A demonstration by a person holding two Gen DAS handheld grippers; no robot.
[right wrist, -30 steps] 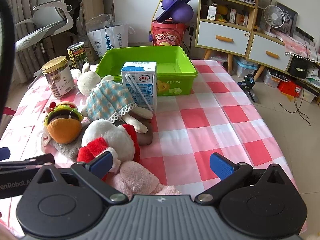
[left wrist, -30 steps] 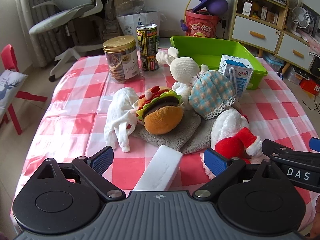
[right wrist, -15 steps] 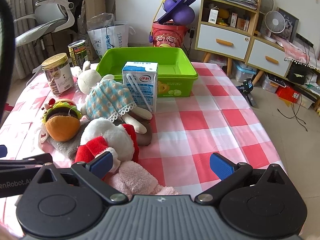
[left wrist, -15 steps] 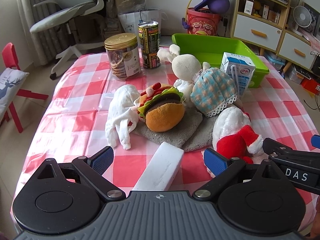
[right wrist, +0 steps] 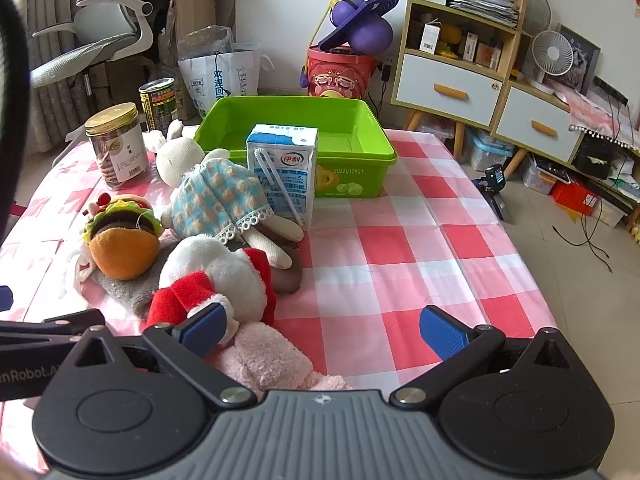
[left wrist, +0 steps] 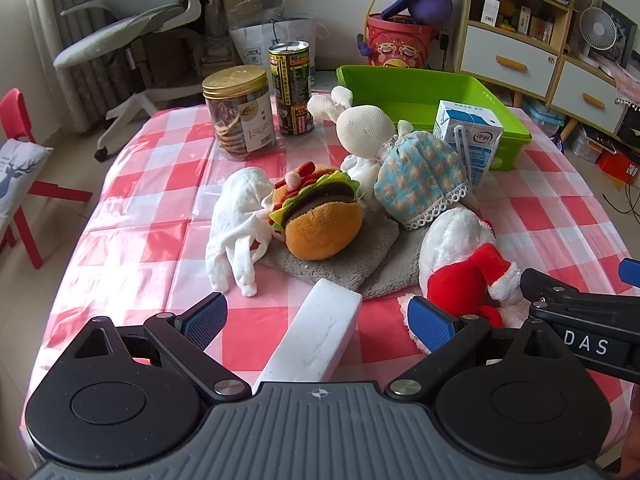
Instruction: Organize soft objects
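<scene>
While both sets of jaws stand wide apart and hold nothing, the left gripper (left wrist: 316, 320) hovers over a white foam block (left wrist: 316, 336), the right gripper (right wrist: 322, 330) beside a pink plush (right wrist: 264, 360). Soft items — burger plush (left wrist: 320, 216), white glove (left wrist: 236, 228), grey cloth (left wrist: 340, 260), rabbit doll (left wrist: 404, 164), Santa plush (left wrist: 460, 256) — lie clustered mid-table. Green bin (right wrist: 304, 124): nothing visible inside. Cookie jar (left wrist: 238, 112): lidded, cookies within. Milk carton (right wrist: 284, 172) and tin can (left wrist: 291, 88): upright.

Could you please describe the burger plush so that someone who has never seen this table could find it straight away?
On the red-and-white checked tablecloth, find the heap of soft toys in front of the green tray. At the heap's left side, on a grey cloth, sits the burger plush, beside a white glove. It alone has an orange bun with green and dark brown layers.
</scene>
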